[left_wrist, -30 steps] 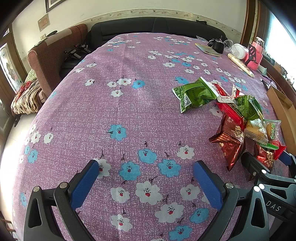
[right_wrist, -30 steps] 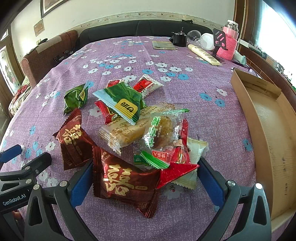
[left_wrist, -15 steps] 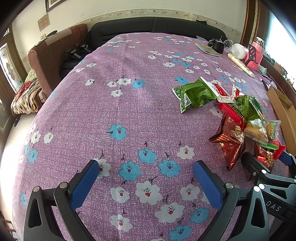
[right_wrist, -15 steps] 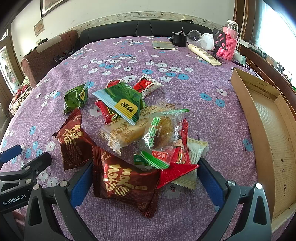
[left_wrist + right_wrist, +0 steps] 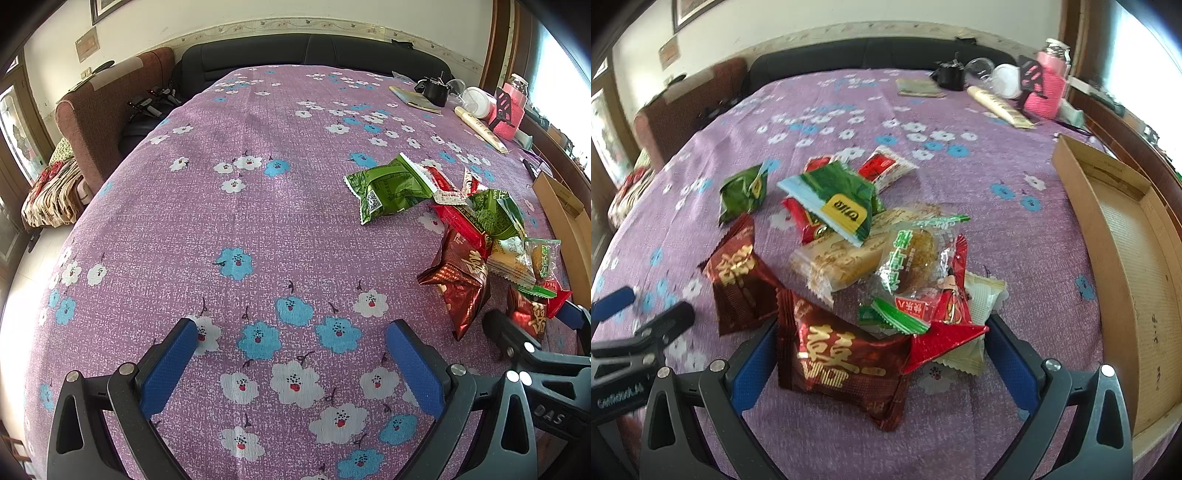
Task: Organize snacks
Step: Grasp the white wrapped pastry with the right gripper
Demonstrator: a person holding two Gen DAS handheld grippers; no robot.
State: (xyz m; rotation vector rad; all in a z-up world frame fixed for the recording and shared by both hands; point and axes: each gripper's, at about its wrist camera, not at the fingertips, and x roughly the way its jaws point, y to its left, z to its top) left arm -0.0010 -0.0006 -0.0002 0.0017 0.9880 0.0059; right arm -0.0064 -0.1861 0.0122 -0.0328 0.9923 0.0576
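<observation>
A pile of wrapped snacks point(image 5: 871, 258) lies on the purple flowered tablecloth point(image 5: 229, 206). It holds dark red packs point(image 5: 842, 362), green packs point(image 5: 834, 199), a clear-wrapped cake point(image 5: 916, 258) and small red packs. My right gripper point(image 5: 879, 354) is open, its blue pads either side of the nearest dark red pack. My left gripper point(image 5: 291, 354) is open and empty over bare cloth, left of the pile point(image 5: 472, 236). A green pack point(image 5: 388, 188) lies at the pile's far left.
A shallow cardboard tray point(image 5: 1137, 266) lies right of the pile at the table edge. At the far right stand a pink container point(image 5: 1045, 88), a tube point(image 5: 997, 103), a booklet point(image 5: 919, 88) and a dark object. A brown armchair point(image 5: 110, 110) and black sofa stand beyond the table.
The right gripper's view has shifted and blurred slightly; the pile sits a bit higher and the view has tilted. The left gripper has not moved.
</observation>
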